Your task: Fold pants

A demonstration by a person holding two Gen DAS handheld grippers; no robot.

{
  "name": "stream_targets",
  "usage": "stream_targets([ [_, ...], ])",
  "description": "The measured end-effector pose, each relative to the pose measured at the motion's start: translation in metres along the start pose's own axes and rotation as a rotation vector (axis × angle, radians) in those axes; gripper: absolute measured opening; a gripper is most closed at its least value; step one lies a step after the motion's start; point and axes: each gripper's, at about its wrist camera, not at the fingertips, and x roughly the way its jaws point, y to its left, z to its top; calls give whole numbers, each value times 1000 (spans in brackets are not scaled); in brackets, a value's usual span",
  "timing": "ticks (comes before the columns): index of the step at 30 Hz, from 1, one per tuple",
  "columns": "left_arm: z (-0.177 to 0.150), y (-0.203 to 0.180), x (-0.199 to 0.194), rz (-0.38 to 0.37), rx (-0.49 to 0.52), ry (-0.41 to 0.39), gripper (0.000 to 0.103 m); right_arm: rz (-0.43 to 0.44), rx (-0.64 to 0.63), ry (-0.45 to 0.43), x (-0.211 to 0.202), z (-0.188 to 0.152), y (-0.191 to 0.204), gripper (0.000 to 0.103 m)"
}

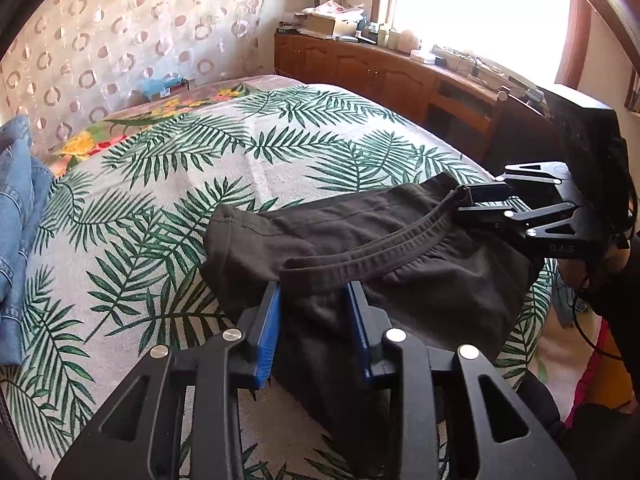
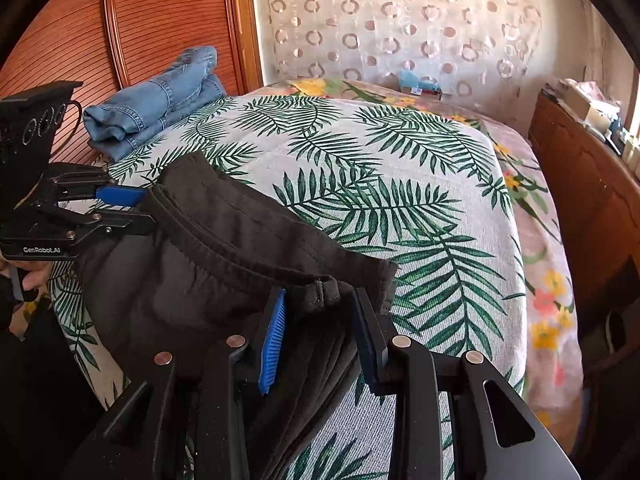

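Beyond the dark crumpled cotton pants [image 1: 360, 248], the palm-leaf printed bedspread [image 1: 224, 148] lay bare through the frame's middle. Folded blue denim jeans [image 2: 156, 100] blocked the upper left; a brown wooden cabinet [image 2: 592, 200] walled the right edge.

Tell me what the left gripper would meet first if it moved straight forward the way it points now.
Most likely the black pants: the left gripper has its jaws apart at the waistband corner. Beyond them lies the leaf-print bedspread. Depth is unclear, so contact may already exist.
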Motion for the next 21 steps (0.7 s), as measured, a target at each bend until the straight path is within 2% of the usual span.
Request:
stream_targets([
  [1,0,1,2,-5,-7,5,34,5,5,-3,-2,-1,-1,34],
  [3,0,2,3,-7,-8,4,31,6,9,-10,-2,-2,-1,22],
  [6,-1,-2,-2,-18,4,-3,18,-6,2,-29,-8,-5,1,12],
  [10,-1,-10,-17,-26,15,-37,12,-36,7,-69,-26,-7,12,11],
  [17,14,-22,-61,-49,25,-173,10,-65,-23,-166,-65,-3,26,11],
  [21,26,-19,-64,3,40,-201,10,-97,-30,-203,-73,5,25,11],
])
